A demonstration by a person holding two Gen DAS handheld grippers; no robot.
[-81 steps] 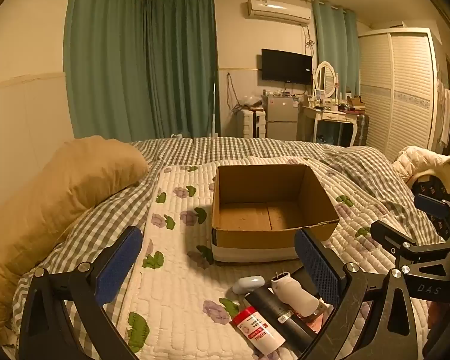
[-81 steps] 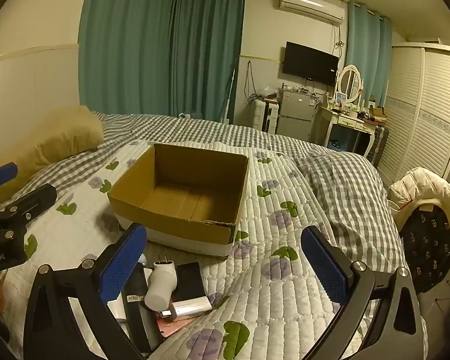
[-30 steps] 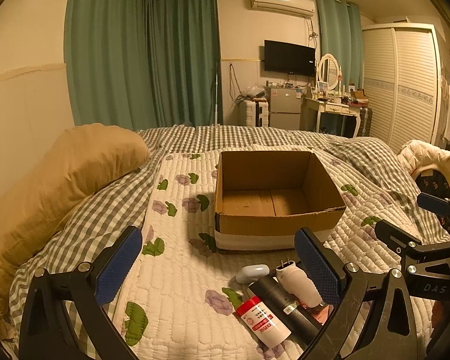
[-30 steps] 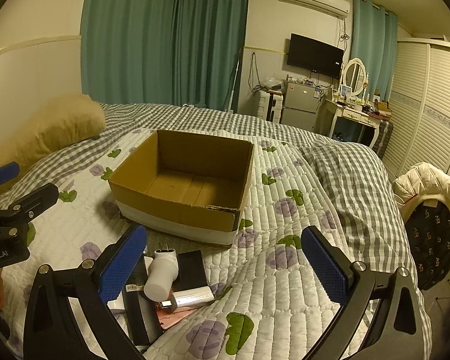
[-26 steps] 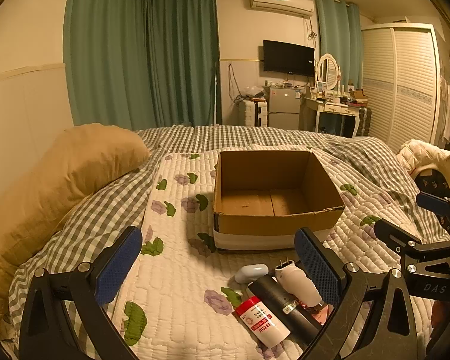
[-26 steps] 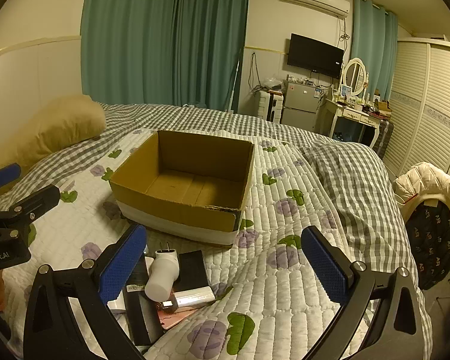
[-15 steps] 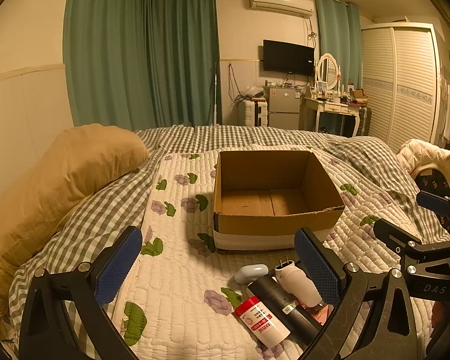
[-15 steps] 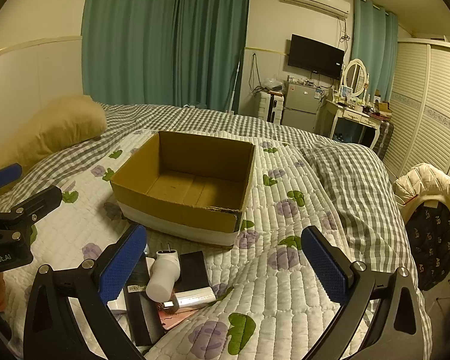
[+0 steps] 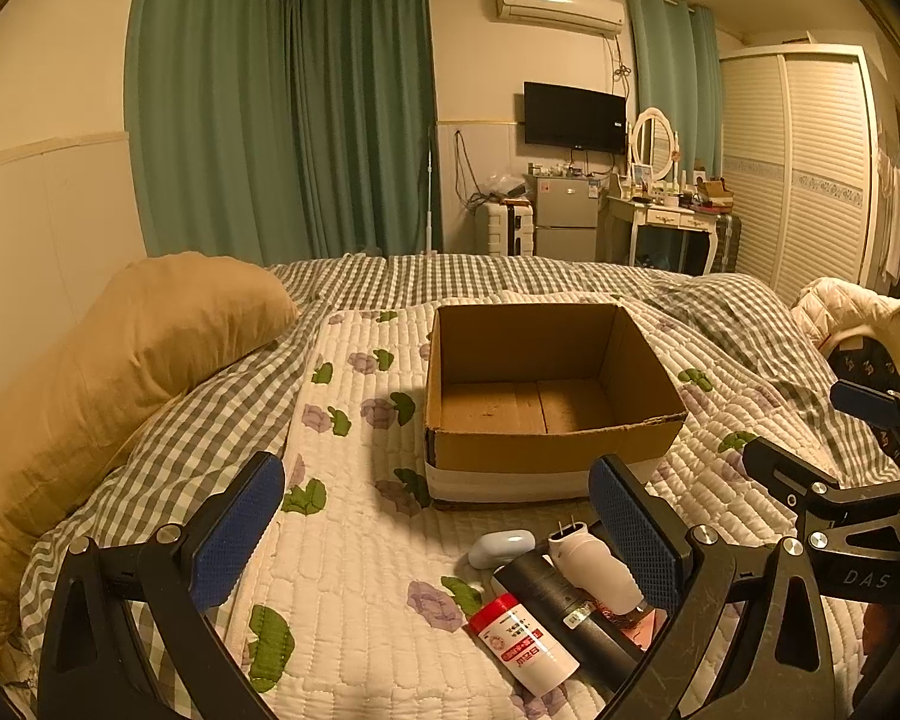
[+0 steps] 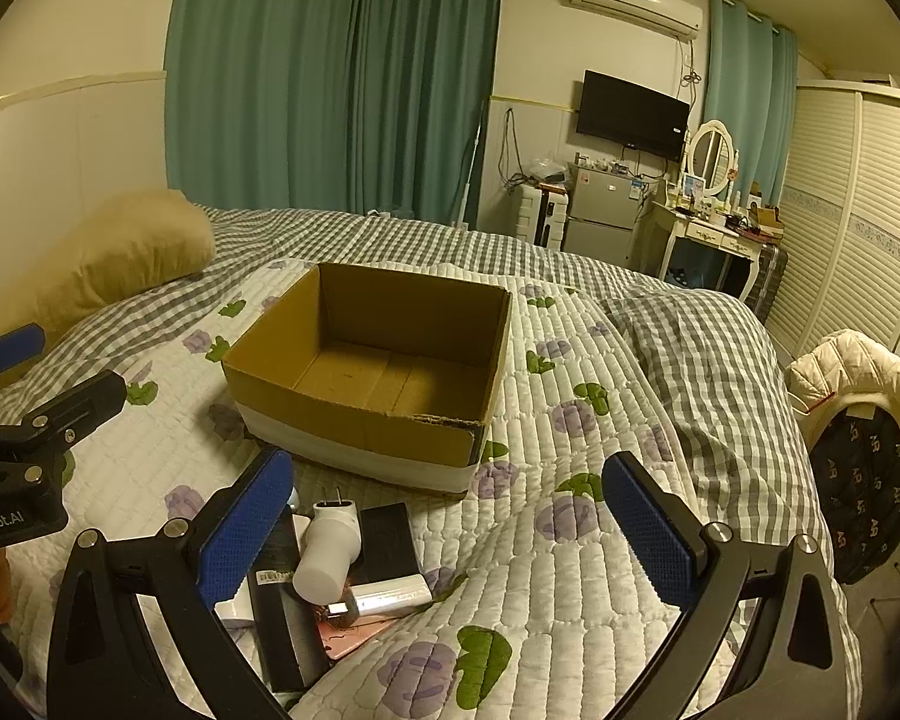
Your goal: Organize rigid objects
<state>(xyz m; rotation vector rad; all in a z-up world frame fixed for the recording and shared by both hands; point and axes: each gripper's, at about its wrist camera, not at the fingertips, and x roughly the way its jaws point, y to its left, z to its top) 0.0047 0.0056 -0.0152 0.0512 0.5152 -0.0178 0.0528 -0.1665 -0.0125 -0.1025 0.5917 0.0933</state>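
Observation:
An empty cardboard box [image 9: 546, 414] [image 10: 378, 378] stands open on the quilted bed. In front of it lies a pile: a white plug adapter [image 9: 594, 564] [image 10: 328, 552], a black cylinder [image 9: 564, 606], a red-capped white bottle [image 9: 522, 642], a small pale earbud case [image 9: 501, 546], a black flat box [image 10: 387, 540] and a white power bank [image 10: 390, 594]. My left gripper [image 9: 438, 528] is open and empty, just short of the pile. My right gripper [image 10: 450, 516] is open and empty, above the quilt right of the pile.
A tan pillow [image 9: 150, 348] lies at the left of the bed. A chair with a white jacket [image 10: 858, 372] stands at the right bedside. Curtains, a TV, a fridge and a dresser are at the far wall.
Both views have shifted slightly since 2.7 s ago, the box now looking a little farther. In the last second almost nothing moved. Both grippers stay open.

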